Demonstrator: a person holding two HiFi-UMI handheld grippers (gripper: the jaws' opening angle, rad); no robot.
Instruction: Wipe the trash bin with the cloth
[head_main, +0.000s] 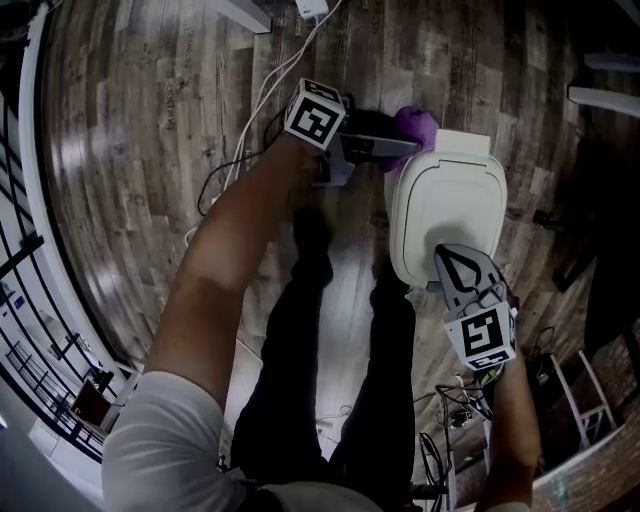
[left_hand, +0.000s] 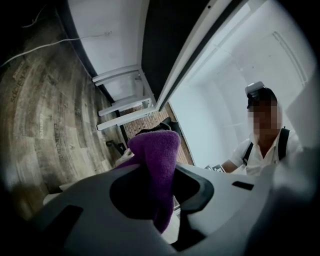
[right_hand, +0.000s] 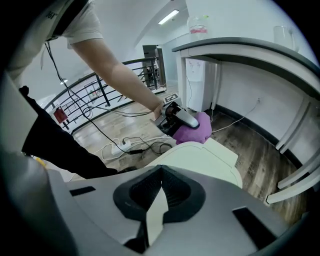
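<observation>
Our left claw clamps the purple cloth, the trash bin just beside it. Our right claw is closed.

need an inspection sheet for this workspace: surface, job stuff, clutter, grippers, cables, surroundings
surface: dark wood-plank floor, glossy.
job's things: white trash bin, lid closed; purple cloth at its far edge.
clutter: nothing seen.
grippers: left gripper shut on the purple cloth; right gripper shut, nothing between its jaws, over the lid's near edge.
cables: white cable and black cables on the floor beside the bin; power strip.
surroundings: black railing; counter nearby.
</observation>
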